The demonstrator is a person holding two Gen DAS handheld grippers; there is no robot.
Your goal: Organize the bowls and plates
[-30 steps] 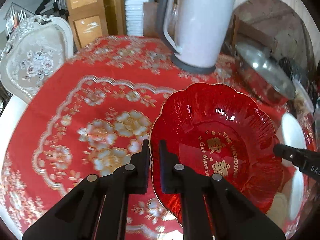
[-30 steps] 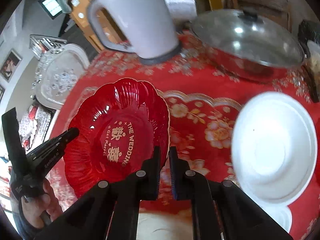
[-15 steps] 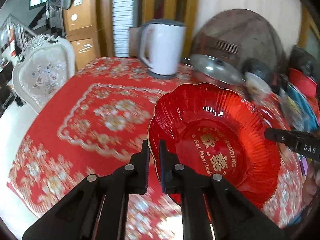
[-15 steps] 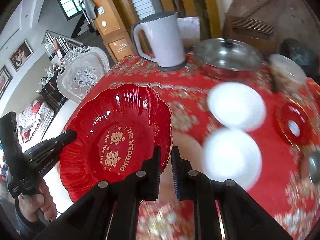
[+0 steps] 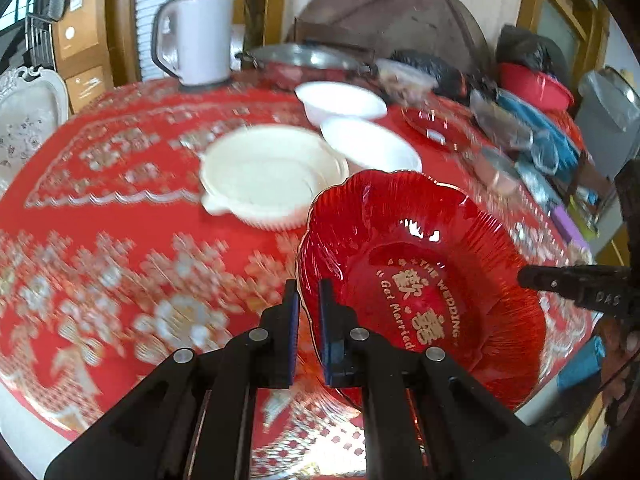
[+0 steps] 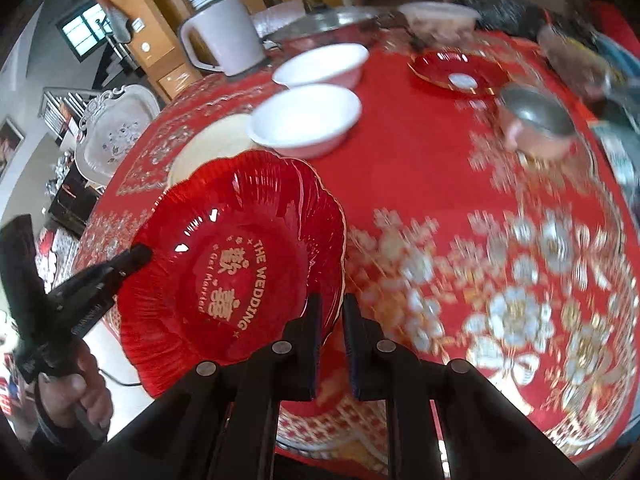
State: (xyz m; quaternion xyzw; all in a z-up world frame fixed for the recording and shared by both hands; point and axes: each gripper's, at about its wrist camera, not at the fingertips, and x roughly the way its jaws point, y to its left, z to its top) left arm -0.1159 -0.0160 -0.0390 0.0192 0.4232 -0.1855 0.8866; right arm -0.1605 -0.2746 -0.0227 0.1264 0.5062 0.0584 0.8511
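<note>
Both grippers, left [image 5: 308, 326] and right [image 6: 331, 330], had jaws pinching opposite rims of the red glass plate [image 5: 420, 280] over the counter [image 5: 120, 248]; uneven pull could've slipped it onto the white bowl [image 6: 304, 120]

Beside the white kettle [image 5: 192, 36]: white bowls [image 5: 342, 100] [image 5: 370, 148], two; red glass plates [image 5: 424, 280] [image 6: 456, 70], two; cream dish [image 5: 268, 172], one.

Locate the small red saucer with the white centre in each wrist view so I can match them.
Left wrist: small red saucer sits upper right of centre, right of the two white bowls.
Right wrist: small red saucer sits near the top, right of centre, again right of the bowls.
Shared landmark: the white kettle, upper left in both.
</note>
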